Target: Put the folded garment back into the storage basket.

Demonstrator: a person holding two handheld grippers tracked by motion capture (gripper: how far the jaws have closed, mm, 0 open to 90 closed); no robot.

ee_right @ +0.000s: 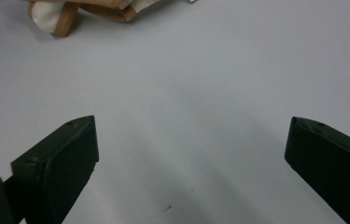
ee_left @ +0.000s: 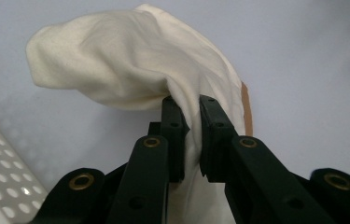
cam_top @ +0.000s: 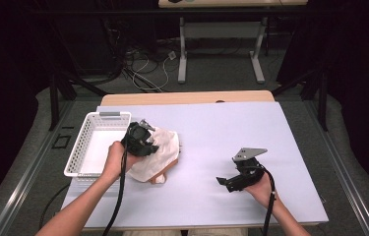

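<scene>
The left gripper (cam_top: 140, 139), black with a cable trailing back along the person's left forearm, is clenched on a cream-white cloth bag with tan-brown straps (cam_top: 160, 155). In the left gripper view its two jaws stand nearly together with a fold of the cloth bag (ee_left: 130, 60) pinched between the pads; the fabric bunches upward from the grip and billows toward 11 o'clock, while a strip of tan strap (ee_left: 246, 109) shows at about 3 o'clock of the jaw tips. In the high view the bag sits at roughly 9 o'clock on the pale lavender table top (cam_top: 231, 128), its crumpled body spreading from the gripper toward 4 o'clock, with a tan strap end peeking out at its lower edge. Whether the whole bag is clear of the table cannot be told.

Just beside the bag, at its 9 o'clock, stands a white perforated plastic basket (cam_top: 87, 129) at the table's left edge; its dotted wall (ee_left: 0, 182) shows in the lower left of the left gripper view.

The right gripper (cam_top: 231, 181), black with a grey three-cornered plate on top, sits in the person's right hand (cam_top: 261, 189) at about 5 o'clock on the table, well apart from the bag. Its jaws are released and spread wide: in the right gripper view they stand far apart with bare table between them, and the bag's strap end (ee_right: 65, 18) lies well ahead at 11 o'clock.
</scene>
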